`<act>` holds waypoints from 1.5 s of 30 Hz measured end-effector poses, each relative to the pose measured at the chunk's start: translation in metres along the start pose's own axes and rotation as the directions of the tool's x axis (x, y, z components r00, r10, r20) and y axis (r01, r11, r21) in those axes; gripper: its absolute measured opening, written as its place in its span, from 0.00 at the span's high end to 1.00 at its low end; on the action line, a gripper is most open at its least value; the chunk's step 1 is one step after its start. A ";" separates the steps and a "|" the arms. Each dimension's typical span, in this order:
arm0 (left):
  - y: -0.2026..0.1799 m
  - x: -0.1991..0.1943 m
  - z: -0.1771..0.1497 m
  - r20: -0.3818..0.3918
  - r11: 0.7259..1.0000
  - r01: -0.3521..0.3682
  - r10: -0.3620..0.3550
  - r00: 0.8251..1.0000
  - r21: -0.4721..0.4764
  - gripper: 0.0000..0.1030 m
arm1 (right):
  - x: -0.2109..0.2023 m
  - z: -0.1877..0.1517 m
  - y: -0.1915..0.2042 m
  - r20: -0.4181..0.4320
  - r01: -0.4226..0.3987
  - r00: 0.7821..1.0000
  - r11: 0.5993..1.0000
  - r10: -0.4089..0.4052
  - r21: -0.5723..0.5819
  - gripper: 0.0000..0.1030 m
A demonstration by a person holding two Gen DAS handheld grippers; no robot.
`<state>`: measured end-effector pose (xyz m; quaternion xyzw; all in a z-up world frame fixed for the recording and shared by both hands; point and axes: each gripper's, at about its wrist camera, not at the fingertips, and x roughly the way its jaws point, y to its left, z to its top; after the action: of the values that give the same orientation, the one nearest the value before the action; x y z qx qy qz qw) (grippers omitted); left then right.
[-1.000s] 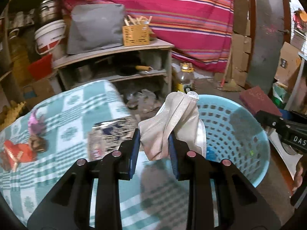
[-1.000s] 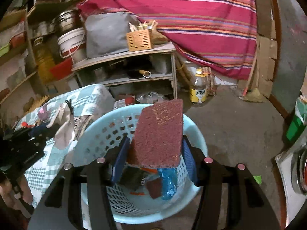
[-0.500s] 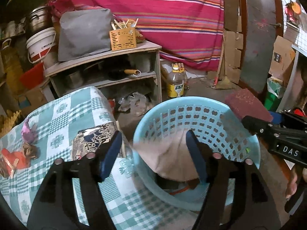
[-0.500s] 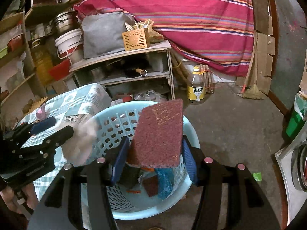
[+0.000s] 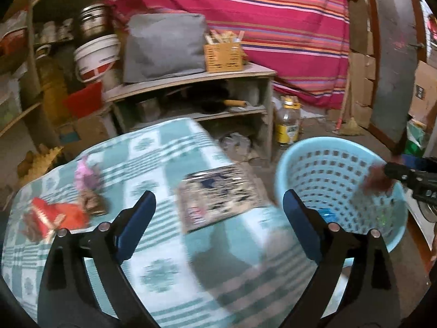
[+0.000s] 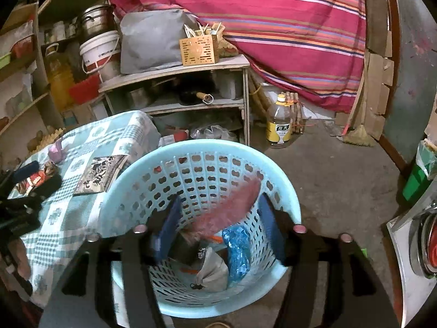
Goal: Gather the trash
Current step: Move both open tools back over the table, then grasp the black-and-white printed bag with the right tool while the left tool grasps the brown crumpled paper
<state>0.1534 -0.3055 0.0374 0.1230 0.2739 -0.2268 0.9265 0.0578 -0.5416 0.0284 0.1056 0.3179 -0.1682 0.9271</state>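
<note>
Both pairs of jaws have just been opening and now stand spread with nothing pinched: the left gripper hangs wide over the checked tablecloth with only cloth between its blue pads, and the right gripper is parted above the blue basket, the maroon scouring pad showing as a blurred streak between the pads, apparently loose and dropping in. Below it, on the basket floor, lie a grey-beige face mask, a crumpled blue wrapper and some darker scraps too small to name. So I judge the step in hand to be the release into the basket, finishing on the right side, with the left gripper, by the blur in its view, swinging over the table. Just ahead of the left gripper lies a flat printed packet near the table edge beside the basket; further left on the cloth sit a red wrapper, a small brown piece and a pink wrapper. These look like the trash not yet gathered. The next move, as I read it, calls for the left gripper to settle over the printed packet, lower until the pads straddle an edge and close; the packet lies flat, so it may need lifting from its overhanging side. Beyond the table stand a wooden shelf and an oil bottle on the floor, no part of the job.
</note>
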 end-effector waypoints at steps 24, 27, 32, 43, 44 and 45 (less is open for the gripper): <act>0.229 -0.021 -0.058 -0.012 0.928 -0.314 0.318 0.948 -0.200 0.05 | 0.069 0.017 0.180 -0.066 -0.123 0.991 0.984 0.115 -0.128 0.19; 0.250 -0.021 -0.063 -0.023 0.911 -0.348 0.352 0.936 -0.220 0.05 | 0.085 0.018 0.193 -0.096 -0.126 0.989 0.984 0.114 -0.127 0.19; 0.277 -0.017 -0.073 -0.057 0.894 -0.371 0.369 0.928 -0.253 0.05 | 0.109 0.018 0.207 -0.146 -0.096 0.986 0.987 0.076 -0.132 0.19; 0.301 -0.003 -0.088 -0.123 0.888 -0.381 0.361 0.925 -0.259 0.05 | 0.139 0.015 0.219 -0.225 -0.065 0.974 0.986 0.029 -0.153 0.20; 0.302 -0.002 -0.088 -0.127 0.887 -0.381 0.359 0.925 -0.260 0.05 | 0.139 0.014 0.219 -0.224 -0.063 0.974 0.985 0.027 -0.157 0.22; 0.304 -0.001 -0.088 -0.130 0.886 -0.377 0.354 0.926 -0.269 0.05 | 0.139 0.014 0.219 -0.224 -0.066 0.974 0.986 0.030 -0.154 0.26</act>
<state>0.2615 -0.0109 -0.0029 0.0442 0.3117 -0.0008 0.9491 0.2516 -0.3783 -0.0277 0.0562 0.4288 -0.1067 0.8953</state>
